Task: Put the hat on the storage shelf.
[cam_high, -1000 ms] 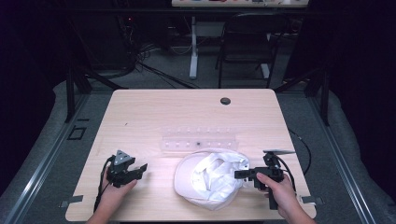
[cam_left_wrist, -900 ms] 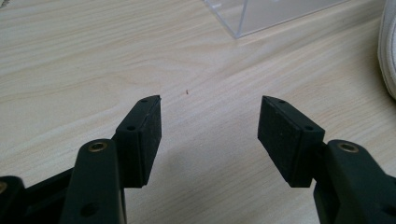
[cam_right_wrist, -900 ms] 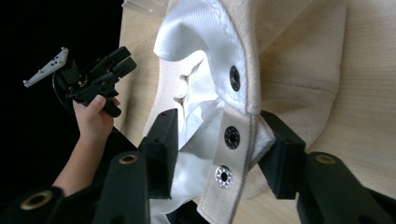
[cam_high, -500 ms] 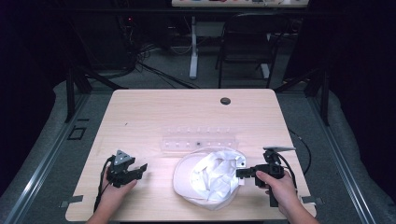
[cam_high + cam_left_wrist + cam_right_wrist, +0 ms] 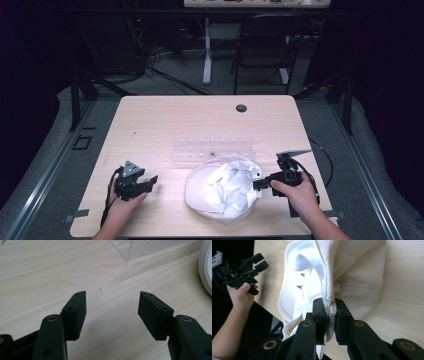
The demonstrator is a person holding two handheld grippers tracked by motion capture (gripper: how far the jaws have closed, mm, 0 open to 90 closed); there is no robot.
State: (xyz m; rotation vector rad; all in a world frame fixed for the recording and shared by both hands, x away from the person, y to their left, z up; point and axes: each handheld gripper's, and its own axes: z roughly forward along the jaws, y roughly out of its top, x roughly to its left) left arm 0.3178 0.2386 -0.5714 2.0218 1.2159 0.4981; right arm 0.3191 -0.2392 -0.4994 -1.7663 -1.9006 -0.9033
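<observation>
A white cap (image 5: 222,192) lies upside down on the wooden table (image 5: 165,125), its lining facing up. At the cap's right side, my right gripper (image 5: 257,184) is shut on the cap's rim. Its jaws have just been closing, and the fabric (image 5: 357,277) is pinched between the pads (image 5: 329,307), lifted a little off the table. My left gripper (image 5: 150,181) hovers low over bare wood to the left of the cap. Its jaws stand wide open (image 5: 112,307) with nothing between them. The cap's edge (image 5: 206,267) shows at the right of the left gripper view.
A clear plastic box (image 5: 212,147) lies just behind the cap, its corner (image 5: 145,247) ahead of the left gripper. A round cable hole (image 5: 241,108) sits near the table's far edge. A chair (image 5: 262,45) and desk legs stand beyond the table.
The right gripper's jaws have closed on the cap's rim and risen slightly, bunching the cap's right side. The left gripper has stayed in place.
</observation>
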